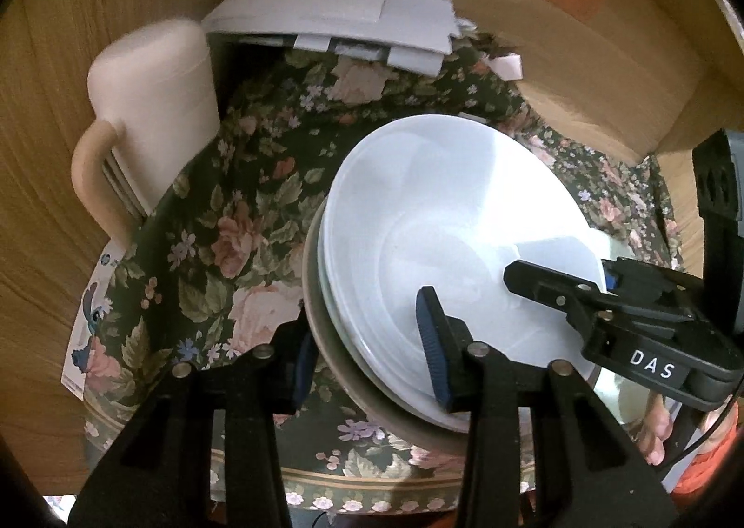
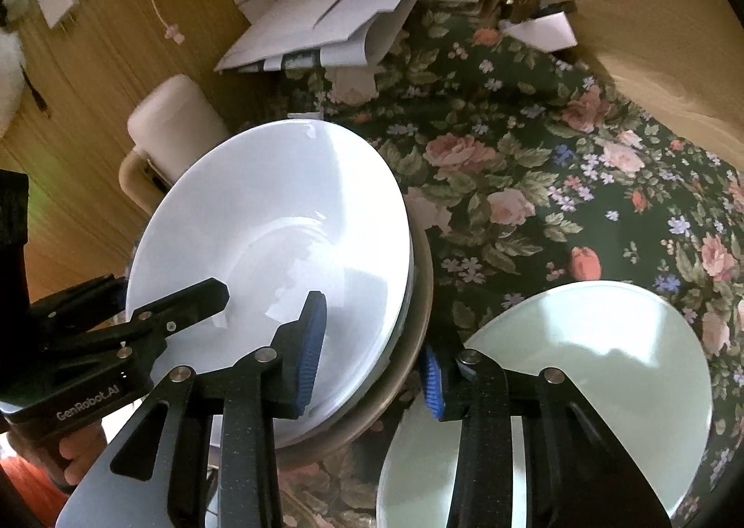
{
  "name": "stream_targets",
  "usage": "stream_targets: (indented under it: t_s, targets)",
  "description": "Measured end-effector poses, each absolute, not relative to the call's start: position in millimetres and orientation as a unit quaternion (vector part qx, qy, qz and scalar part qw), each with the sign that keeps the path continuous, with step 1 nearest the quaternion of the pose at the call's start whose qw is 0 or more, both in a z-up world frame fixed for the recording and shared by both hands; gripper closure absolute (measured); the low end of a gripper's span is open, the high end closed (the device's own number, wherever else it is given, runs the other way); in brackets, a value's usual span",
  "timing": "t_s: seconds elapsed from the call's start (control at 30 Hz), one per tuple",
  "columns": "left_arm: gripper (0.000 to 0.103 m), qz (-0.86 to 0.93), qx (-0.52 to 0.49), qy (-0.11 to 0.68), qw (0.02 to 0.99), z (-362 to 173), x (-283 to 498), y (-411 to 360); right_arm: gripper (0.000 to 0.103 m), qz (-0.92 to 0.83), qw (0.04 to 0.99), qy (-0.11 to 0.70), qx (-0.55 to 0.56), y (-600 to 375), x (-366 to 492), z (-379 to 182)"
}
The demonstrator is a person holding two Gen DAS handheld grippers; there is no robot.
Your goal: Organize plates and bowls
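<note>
I see a stack of dishes on the floral cloth: white plates on top, a grey-brown one at the bottom. My left gripper straddles the stack's near-left rim, one blue pad inside on the top plate, the other outside below the rim. The jaws are narrowed round the rim, but I cannot tell whether the pads press. My right gripper straddles the opposite rim in the same way, with its inner pad against the top plate and its outer one just beside the brown edge; grip also unclear. A pale green plate lies flat just right of the stack. A cream jug and papers stand behind.
</note>
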State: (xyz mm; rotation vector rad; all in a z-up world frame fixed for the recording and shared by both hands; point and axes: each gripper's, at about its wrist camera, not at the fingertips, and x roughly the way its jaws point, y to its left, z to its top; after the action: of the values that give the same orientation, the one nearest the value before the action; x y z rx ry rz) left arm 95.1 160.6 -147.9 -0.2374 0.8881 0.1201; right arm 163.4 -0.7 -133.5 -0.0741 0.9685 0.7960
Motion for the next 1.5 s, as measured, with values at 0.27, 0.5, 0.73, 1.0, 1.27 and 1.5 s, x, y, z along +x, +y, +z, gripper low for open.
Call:
stream_targets:
  t_s: [0.27, 0.5, 0.73, 1.0, 1.27, 1.5]
  targets:
    - [0.063, 0.040, -0.105, 0.408, 0.906, -128.5, 96.6, 139.1, 0.070, 0.360, 0.828, 0.429, -0.026, -25.6, 158.6, -113.7]
    - [0.063, 0.016, -0.099, 0.404, 0.909, -122.5, 99.5, 115.4, 0.070, 0.343, 0.841, 0.417, -0.019, -53.2, 155.5, -104.4]
    - [0.063, -0.012, -0.089, 0.401, 0.912, -118.9, 101.0, 83.3, 0.069, 0.321, 0.854, 0.410, -0.009, -86.9, 149.9, -98.4]
    - [0.063, -0.041, -0.074, 0.397, 0.914, -120.8, 101.0, 49.3, 0.070, 0.293, 0.864, 0.409, -0.002, -122.6, 143.0, -97.3]
    - [0.063, -0.065, -0.065, 0.409, 0.908, -131.6, 104.6, 22.4, 0.070, 0.269, 0.868, 0.418, 0.007, -150.0, 141.1, -105.2]
    - [0.063, -0.068, -0.053, 0.420, 0.903, -141.3, 110.6, 8.5, 0.069, 0.262, 0.864, 0.431, 0.019, -162.3, 147.5, -115.4]
